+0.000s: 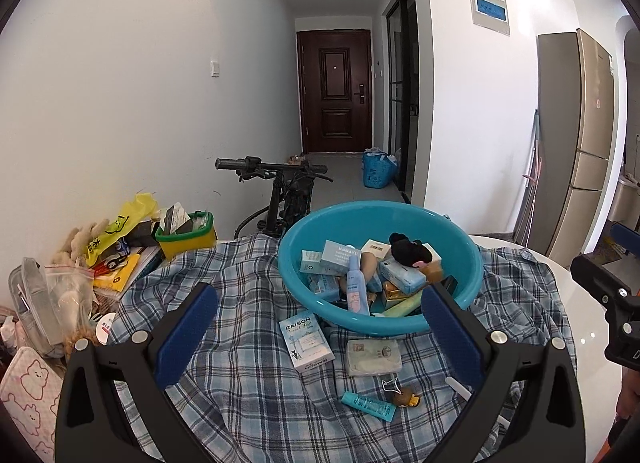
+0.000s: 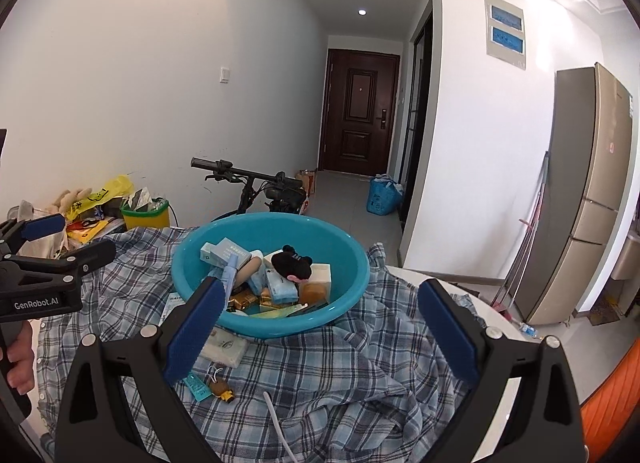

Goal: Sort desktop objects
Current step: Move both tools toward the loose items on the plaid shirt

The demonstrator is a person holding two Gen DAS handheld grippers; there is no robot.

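Lying on the blue plaid cloth (image 1: 248, 403) just in front of the round turquoise plastic basin (image 1: 380, 327), the white-and-blue printed cardboard carton (image 1: 306, 343), the flat white sachet (image 1: 373, 357) and the small teal tube (image 1: 368, 405) are awaiting sorting. Both the left gripper (image 1: 316, 335) and right gripper (image 2: 320, 331) are hovering released, holding nothing. The carton is appearing light yet crushable, best pinched across its narrow sides; the tube is likely soft and slippery.

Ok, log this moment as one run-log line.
left gripper: open, empty | right gripper: open, empty | blue basin: holds boxes | RAISON box, teal tube: on plaid cloth
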